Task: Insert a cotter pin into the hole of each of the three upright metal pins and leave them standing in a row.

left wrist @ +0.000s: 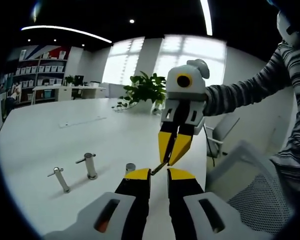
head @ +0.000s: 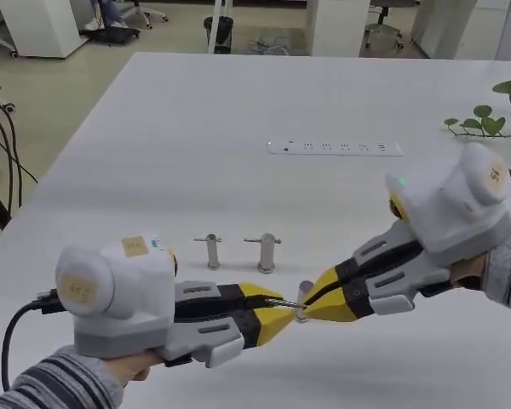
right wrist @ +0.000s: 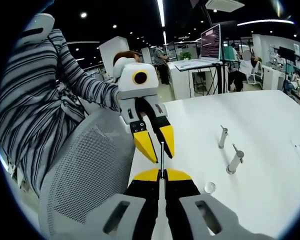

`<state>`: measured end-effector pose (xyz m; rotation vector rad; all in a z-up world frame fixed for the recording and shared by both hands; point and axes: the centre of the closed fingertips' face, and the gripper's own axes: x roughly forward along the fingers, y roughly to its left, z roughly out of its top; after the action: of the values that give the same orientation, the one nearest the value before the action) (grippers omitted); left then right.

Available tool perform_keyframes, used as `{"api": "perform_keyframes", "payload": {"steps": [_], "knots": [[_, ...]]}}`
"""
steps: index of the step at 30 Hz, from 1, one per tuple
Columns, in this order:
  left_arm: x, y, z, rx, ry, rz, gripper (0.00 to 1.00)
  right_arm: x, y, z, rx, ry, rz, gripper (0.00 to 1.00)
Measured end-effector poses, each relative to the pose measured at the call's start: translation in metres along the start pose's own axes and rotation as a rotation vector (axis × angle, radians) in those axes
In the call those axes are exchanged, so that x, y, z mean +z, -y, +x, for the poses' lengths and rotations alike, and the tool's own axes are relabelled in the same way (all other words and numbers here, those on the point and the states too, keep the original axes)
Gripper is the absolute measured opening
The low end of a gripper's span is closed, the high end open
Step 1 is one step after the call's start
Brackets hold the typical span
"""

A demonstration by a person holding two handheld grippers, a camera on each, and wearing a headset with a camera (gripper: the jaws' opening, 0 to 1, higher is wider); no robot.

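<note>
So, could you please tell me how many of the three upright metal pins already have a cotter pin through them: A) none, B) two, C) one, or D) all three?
B: the left pin and the middle pin each carry a crosswise cotter pin, while the near pin is bare.

An open-plan office, possibly a lab: long white worktop [head: 196,128] with a power strip [head: 335,148], a mesh swivel chair [right wrist: 85,165], a desk monitor [right wrist: 210,42], shelves [left wrist: 37,70] of bins and ceiling strip lights [left wrist: 65,30].

Bright metal pins [head: 266,253] stand on a smooth matt table [head: 238,119]; the yellow fingers [head: 268,322] look plastic.
</note>
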<state>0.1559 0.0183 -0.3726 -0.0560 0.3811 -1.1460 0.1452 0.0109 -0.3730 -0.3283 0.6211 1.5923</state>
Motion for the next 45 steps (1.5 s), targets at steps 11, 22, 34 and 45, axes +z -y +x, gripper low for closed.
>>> {"api": "perform_keyframes", "payload": {"steps": [11, 22, 34, 45], "knots": [[-0.005, -0.010, 0.009, 0.075, -0.008, 0.026, 0.25, -0.008, 0.013, -0.013, -0.054, 0.016, 0.019, 0.00], [-0.016, -0.026, 0.031, 0.191, -0.060, 0.087, 0.32, -0.030, 0.027, -0.030, -0.100, -0.013, 0.044, 0.00], [-0.030, -0.045, 0.056, 0.277, -0.121, 0.111, 0.31, -0.054, 0.045, -0.039, -0.129, -0.041, 0.064, 0.00], [-0.047, -0.060, 0.072, 0.331, -0.168, 0.076, 0.26, -0.073, 0.058, -0.033, -0.125, -0.079, 0.070, 0.00]]}}
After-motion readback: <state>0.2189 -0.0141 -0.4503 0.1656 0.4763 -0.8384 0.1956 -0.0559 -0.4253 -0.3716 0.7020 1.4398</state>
